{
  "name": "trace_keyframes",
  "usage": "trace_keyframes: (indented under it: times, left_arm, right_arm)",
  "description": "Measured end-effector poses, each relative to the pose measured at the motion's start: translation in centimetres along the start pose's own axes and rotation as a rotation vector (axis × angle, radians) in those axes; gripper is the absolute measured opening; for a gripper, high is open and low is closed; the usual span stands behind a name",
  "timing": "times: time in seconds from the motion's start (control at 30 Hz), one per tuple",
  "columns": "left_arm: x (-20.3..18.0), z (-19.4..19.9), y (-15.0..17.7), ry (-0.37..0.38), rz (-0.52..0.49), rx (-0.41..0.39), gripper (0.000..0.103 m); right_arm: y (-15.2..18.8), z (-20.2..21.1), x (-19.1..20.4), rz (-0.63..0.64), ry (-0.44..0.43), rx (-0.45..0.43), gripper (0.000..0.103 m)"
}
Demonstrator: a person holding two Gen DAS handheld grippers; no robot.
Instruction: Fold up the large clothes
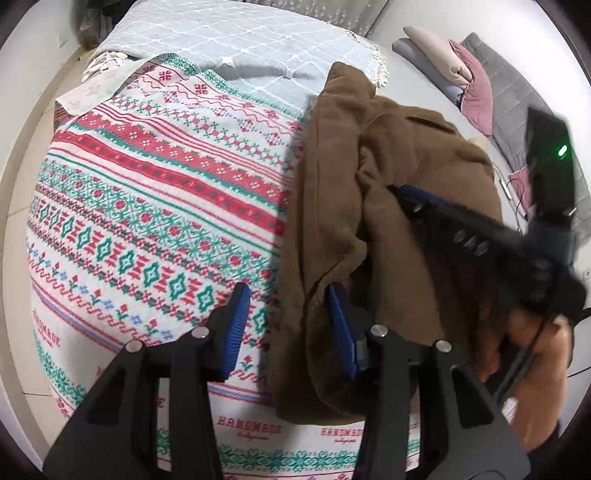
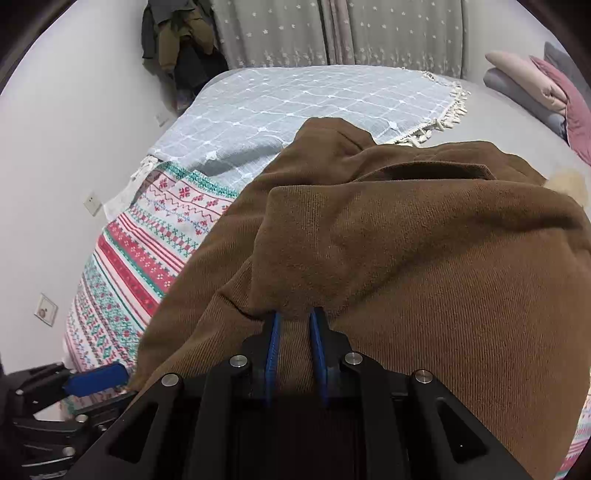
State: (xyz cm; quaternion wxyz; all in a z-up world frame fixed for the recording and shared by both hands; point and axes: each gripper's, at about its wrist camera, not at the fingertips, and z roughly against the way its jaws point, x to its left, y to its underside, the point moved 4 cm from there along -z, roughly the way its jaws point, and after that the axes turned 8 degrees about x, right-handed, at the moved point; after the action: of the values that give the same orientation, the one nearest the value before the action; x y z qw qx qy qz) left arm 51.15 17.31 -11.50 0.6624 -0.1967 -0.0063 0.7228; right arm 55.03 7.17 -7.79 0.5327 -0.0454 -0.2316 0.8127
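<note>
A large brown corduroy coat lies bunched on the right part of the bed, over a red, green and white patterned blanket. My left gripper is open at the coat's near left edge; its right finger is against the cloth, its left finger over the blanket. My right gripper is shut on a fold of the coat and holds it lifted. The right gripper also shows in the left wrist view, reaching into the coat from the right. The left gripper's blue fingertip shows at the lower left of the right wrist view.
A pale blue checked throw with fringes covers the far half of the bed. Pink and grey pillows lie at the far right. Clothes hang in the corner beside grey curtains. A white wall runs along the bed's left side.
</note>
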Motion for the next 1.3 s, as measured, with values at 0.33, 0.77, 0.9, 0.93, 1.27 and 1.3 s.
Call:
trace_keyframes:
  times: [0.33,0.77,0.9,0.93,1.27,1.3]
  left_arm:
    - [0.4,-0.3,0.4,-0.020,-0.024,-0.005,0.051]
    - [1.5,2.8,0.7,0.203,0.041,-0.033,0.051]
    - [0.8,2.7,1.1,0.310,0.045,0.009,0.055]
    - [0.4,2.5,1.3,0.328,0.046,0.017,0.056]
    - [-1.7,1.6,2.3,0.124,-0.031,-0.015,0.079]
    - [-2.0,1.5,2.4,0.102,-0.042,-0.022,0.081]
  right_arm:
    - [6.6,9.5,-0.8,-0.045,-0.028,-0.080,0.046]
    - [11.6,6.0,-1.4,-0.048,0.107,-0.061,0.046]
    - [11.7,6.0,-1.3,-0.055,0.119,-0.081,0.046]
    - [11.8,6.0,-0.9,-0.058,0.127,-0.084,0.046]
    - [12.2,6.0,-0.7,-0.060,0.141,-0.108,0.046]
    - [12.4,6.2,-0.8,-0.059,0.142,-0.110,0.046]
